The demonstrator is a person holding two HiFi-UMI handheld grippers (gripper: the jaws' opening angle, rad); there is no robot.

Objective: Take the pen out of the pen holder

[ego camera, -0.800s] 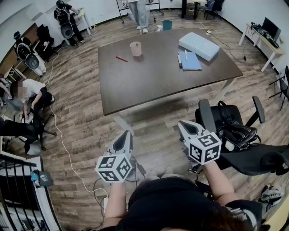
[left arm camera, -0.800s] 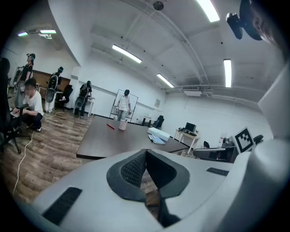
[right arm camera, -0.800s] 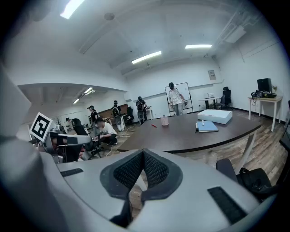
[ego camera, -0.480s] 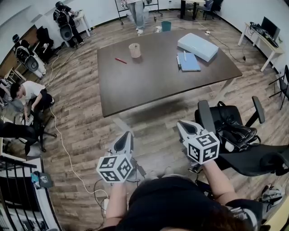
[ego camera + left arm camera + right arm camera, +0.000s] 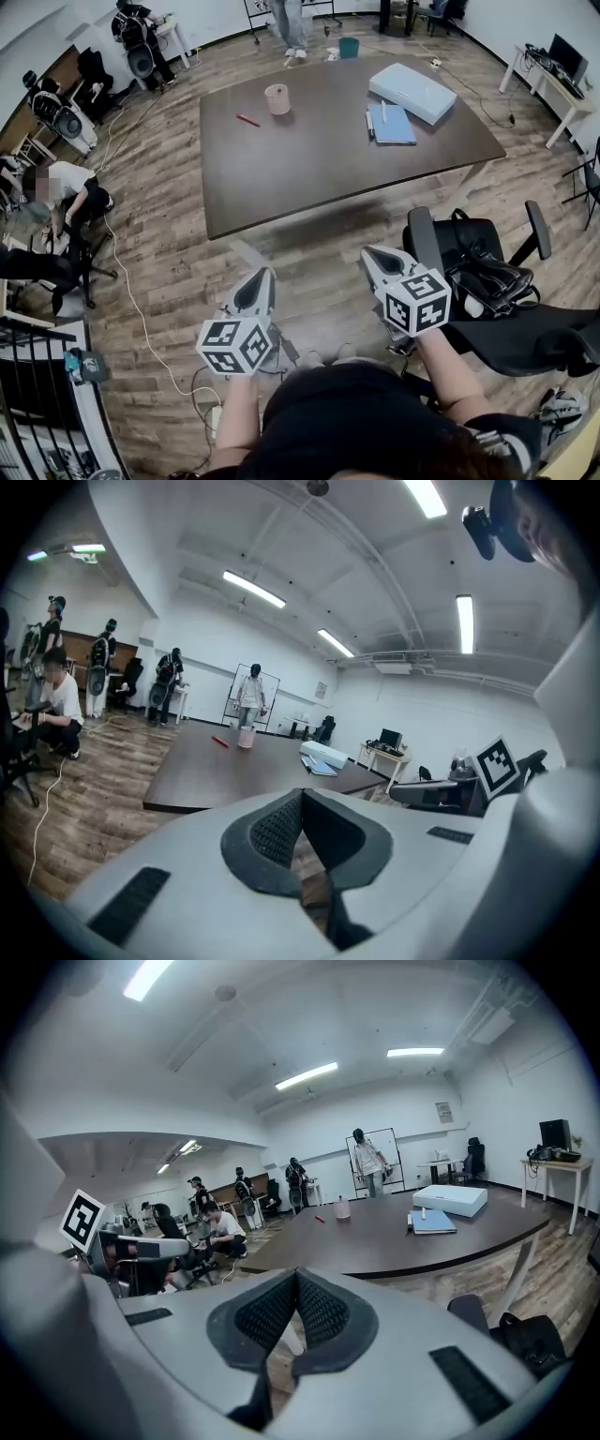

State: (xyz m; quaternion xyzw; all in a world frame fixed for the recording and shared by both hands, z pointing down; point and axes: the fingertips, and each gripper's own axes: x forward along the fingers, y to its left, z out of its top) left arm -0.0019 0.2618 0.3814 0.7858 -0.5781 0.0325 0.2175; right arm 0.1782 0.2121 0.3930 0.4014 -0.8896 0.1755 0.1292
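One big dark brown table point(image 5: 337, 159) fills the upper middle of the head view, standing on a wood-plank floor point(image 5: 169, 244). Below it, at the right edge, sits a black office chair point(image 5: 487, 272), just beside my right arm. My two tongs hover low in the frame over the floor, well short of the table's near edge. The left gripper point(image 5: 262, 277) has its jaws pressed together with nothing between them, and the left gripper view shows the dark pads meeting at the tip point(image 5: 302, 794). The right gripper point(image 5: 375, 255) is likewise closed tight on nothing, its pads touching in the right gripper view point(image 5: 296, 1279).

Toward the table's upper right lies a flat white box point(image 5: 412, 92), and just beside it, nearer me, a blue notebook point(image 5: 394, 125) with a small white marker point(image 5: 383, 112) on top. The pink mesh pen holder point(image 5: 277, 98) stands upright near the table's far edge, at upper centre. A red pen point(image 5: 248, 120) lies flat on the tabletop just to the holder's lower left, apart from it. What the holder contains I cannot tell.
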